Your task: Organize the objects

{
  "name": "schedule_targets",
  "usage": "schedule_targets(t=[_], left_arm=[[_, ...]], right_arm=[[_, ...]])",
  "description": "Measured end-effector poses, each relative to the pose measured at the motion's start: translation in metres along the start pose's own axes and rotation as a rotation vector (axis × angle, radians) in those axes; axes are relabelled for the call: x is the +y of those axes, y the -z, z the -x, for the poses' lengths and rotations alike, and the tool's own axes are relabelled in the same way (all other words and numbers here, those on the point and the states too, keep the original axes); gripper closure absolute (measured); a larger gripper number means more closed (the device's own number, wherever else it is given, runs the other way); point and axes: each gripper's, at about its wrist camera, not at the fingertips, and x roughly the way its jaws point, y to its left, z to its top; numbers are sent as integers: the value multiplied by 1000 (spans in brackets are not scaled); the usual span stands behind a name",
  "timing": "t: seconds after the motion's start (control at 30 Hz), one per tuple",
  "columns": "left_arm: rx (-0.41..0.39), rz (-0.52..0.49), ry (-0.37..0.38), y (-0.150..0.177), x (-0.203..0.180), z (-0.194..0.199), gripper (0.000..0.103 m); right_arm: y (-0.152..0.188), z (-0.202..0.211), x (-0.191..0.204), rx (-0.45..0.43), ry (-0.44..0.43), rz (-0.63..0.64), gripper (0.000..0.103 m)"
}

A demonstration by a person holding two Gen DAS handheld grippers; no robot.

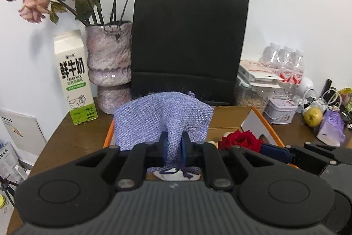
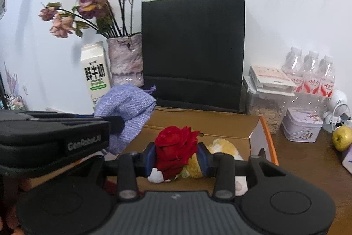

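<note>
My left gripper [image 1: 174,148] is shut on a lavender woven drawstring pouch [image 1: 162,119] and holds it above an open cardboard box with an orange rim [image 1: 267,124]. The pouch also shows in the right wrist view [image 2: 127,109], at the left. My right gripper [image 2: 177,156] is shut on a red rose [image 2: 175,149] over the same box [image 2: 267,136]. The rose shows in the left wrist view [image 1: 241,140], to the right of the pouch. A yellow plush toy [image 2: 222,147] lies in the box behind the rose.
A black paper bag [image 1: 189,45] stands behind the box. A vase of dried roses [image 1: 109,67] and a milk carton [image 1: 74,78] are at back left. A tin [image 2: 301,124], water bottles [image 2: 310,78], a food container [image 2: 266,102] and a green apple [image 2: 342,138] sit at right on the brown table [image 1: 77,136].
</note>
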Motion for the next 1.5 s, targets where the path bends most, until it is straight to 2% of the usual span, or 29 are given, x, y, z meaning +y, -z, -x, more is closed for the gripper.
schedule_targets(t=[0.23, 0.4, 0.6, 0.8, 0.87, 0.93, 0.97, 1.0, 1.03, 1.2, 1.5], left_arm=[[19, 12, -32, 4, 5, -45, 90], [5, 34, -50, 8, 9, -68, 90], [-8, 31, -50, 7, 11, -83, 90], [15, 33, -54, 8, 13, -91, 87], [15, 23, -64, 9, 12, -93, 76], [8, 14, -74, 10, 11, -94, 31], [-4, 9, -79, 10, 10, -93, 20], [-22, 1, -84, 11, 9, -91, 4], [-35, -7, -92, 11, 9, -89, 0], [-20, 1, -92, 11, 10, -91, 0], [-16, 22, -95, 11, 14, -90, 0]], right_arm=[[1, -42, -10, 16, -8, -27, 64], [4, -63, -18, 17, -5, -40, 64], [7, -81, -24, 38, -23, -41, 64], [7, -86, -22, 35, 9, -25, 62], [7, -86, -21, 35, 21, -21, 59], [7, -87, -22, 37, 29, -22, 47], [7, -88, -23, 40, 36, -23, 34], [8, -88, -24, 41, 44, -25, 22], [8, -88, -25, 39, 51, -29, 18], [10, -87, -32, 46, 63, -52, 6], [11, -85, -32, 52, 61, -54, 0]])
